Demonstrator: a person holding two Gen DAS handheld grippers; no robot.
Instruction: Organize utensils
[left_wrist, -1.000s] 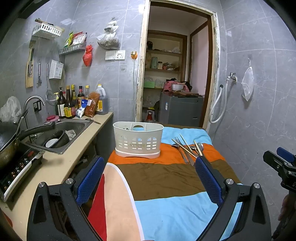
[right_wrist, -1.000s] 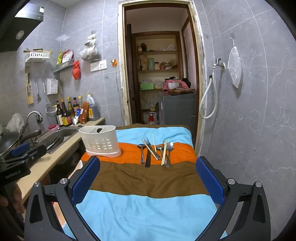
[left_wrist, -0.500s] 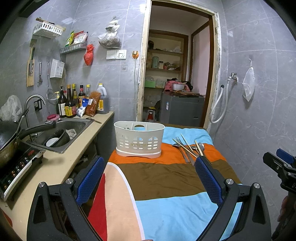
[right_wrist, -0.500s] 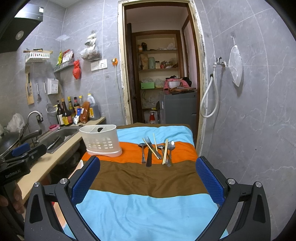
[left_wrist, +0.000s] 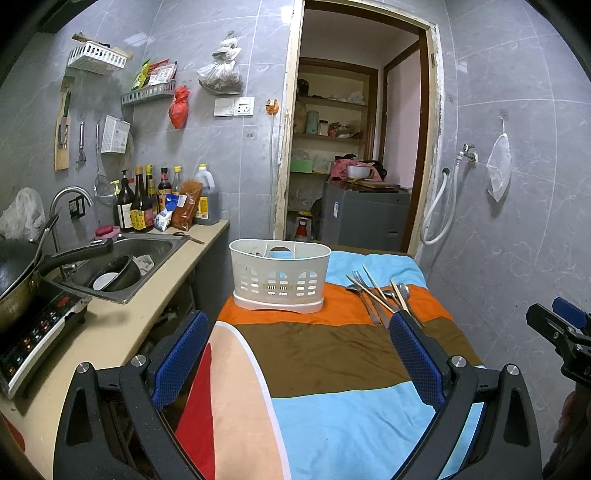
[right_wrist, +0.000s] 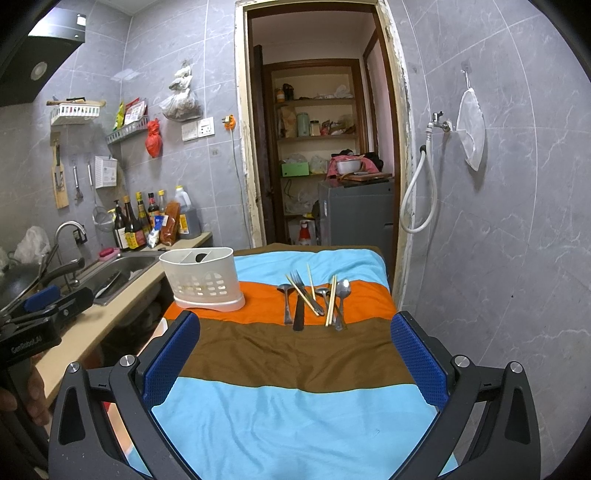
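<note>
A white slotted utensil caddy (left_wrist: 279, 275) stands on the orange stripe of the cloth-covered table (left_wrist: 332, 354); it also shows in the right wrist view (right_wrist: 202, 278). To its right lies a loose pile of utensils (right_wrist: 314, 299): spoons, a fork, a dark-handled knife and wooden chopsticks, also seen in the left wrist view (left_wrist: 380, 291). My left gripper (left_wrist: 299, 354) is open and empty, held above the table's near part, in front of the caddy. My right gripper (right_wrist: 291, 354) is open and empty, held short of the utensils.
A counter with a sink (left_wrist: 122, 266), a wok on a cooktop (left_wrist: 22, 291) and sauce bottles (left_wrist: 147, 203) runs along the left. A tiled wall with a hose (right_wrist: 421, 199) is close on the right. An open doorway (right_wrist: 321, 155) lies beyond the table.
Both grippers have drifted very slightly; the caddy and utensils lie as before. Both grippers stay open.
</note>
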